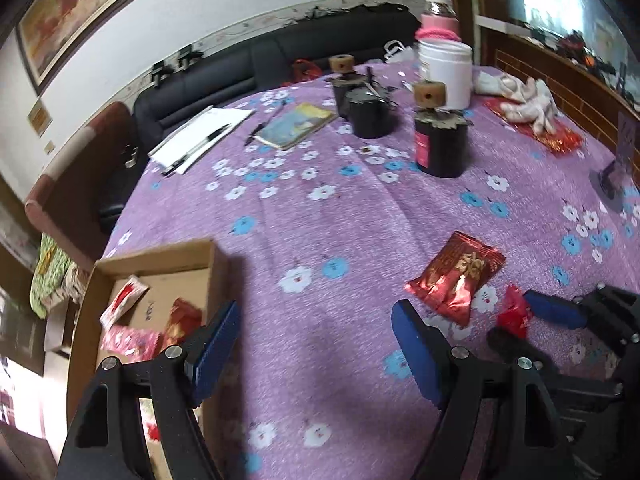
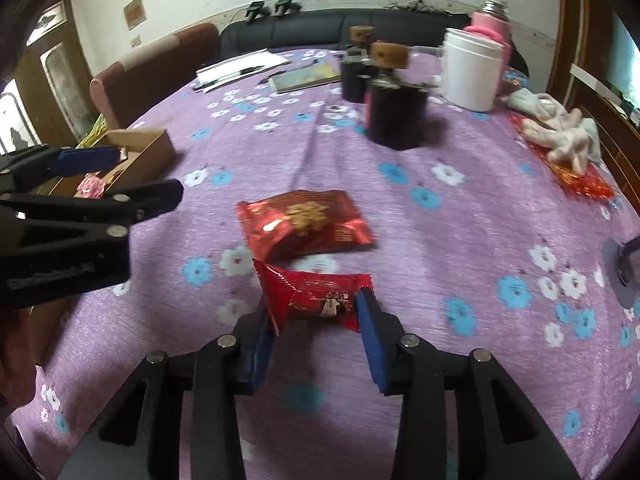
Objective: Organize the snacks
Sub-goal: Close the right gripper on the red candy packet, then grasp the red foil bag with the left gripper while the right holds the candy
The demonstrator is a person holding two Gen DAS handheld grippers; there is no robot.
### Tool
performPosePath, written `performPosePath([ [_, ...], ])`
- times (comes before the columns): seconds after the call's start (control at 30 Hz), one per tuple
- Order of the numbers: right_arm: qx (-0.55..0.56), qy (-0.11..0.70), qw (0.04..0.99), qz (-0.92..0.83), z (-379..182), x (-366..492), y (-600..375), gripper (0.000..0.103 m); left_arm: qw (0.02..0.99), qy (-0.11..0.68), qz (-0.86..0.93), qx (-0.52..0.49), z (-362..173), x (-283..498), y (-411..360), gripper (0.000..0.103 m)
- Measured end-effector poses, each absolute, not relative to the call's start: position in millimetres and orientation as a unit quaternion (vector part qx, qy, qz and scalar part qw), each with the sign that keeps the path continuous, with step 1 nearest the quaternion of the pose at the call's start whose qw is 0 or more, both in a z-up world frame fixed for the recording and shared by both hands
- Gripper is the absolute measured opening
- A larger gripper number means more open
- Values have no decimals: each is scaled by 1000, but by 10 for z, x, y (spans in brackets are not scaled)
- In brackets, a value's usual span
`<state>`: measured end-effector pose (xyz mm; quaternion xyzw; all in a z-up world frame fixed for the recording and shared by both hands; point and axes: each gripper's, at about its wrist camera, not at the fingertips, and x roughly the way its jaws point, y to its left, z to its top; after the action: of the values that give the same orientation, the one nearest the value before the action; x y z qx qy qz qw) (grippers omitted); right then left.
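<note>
My right gripper (image 2: pixel 316 320) is shut on a small red snack packet (image 2: pixel 316 294), held just above the purple tablecloth; the packet also shows in the left wrist view (image 1: pixel 514 312). A larger red foil snack pack (image 2: pixel 304 222) lies flat just beyond it, seen too in the left wrist view (image 1: pixel 456 276). My left gripper (image 1: pixel 316 336) is open and empty, right of a cardboard box (image 1: pixel 160 260) that holds several snack packets (image 1: pixel 124 300). The box (image 2: pixel 140 152) and the left gripper (image 2: pixel 132 176) appear at the left of the right wrist view.
Dark jars with wooden stoppers (image 1: pixel 440 140) (image 1: pixel 368 112), a white tub (image 1: pixel 444 72), a pink flask (image 2: pixel 490 24), notebooks and pens (image 1: pixel 200 140), a book (image 1: pixel 296 124) and a cloth on red wrapping (image 2: pixel 560 136) sit at the far side. A sofa (image 1: pixel 280 52) runs behind the table.
</note>
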<state>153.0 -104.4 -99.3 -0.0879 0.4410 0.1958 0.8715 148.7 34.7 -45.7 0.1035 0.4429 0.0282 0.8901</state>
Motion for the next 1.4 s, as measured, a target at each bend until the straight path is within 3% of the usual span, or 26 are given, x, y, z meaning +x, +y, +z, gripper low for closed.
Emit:
performPosePath([
  [0.4, -41, 428, 884, 184, -786, 1441, -1579, 36, 879, 438, 1, 189, -688, 1788, -270, 81],
  [1.07, -2, 425, 885, 190, -702, 1378, -1815, 37, 876, 415, -12, 247, -661, 2012, -526, 82],
  [1.4, 11, 426, 884, 191, -685, 1381, -1856, 37, 877, 391, -2, 279, -756, 2071, -507, 93],
])
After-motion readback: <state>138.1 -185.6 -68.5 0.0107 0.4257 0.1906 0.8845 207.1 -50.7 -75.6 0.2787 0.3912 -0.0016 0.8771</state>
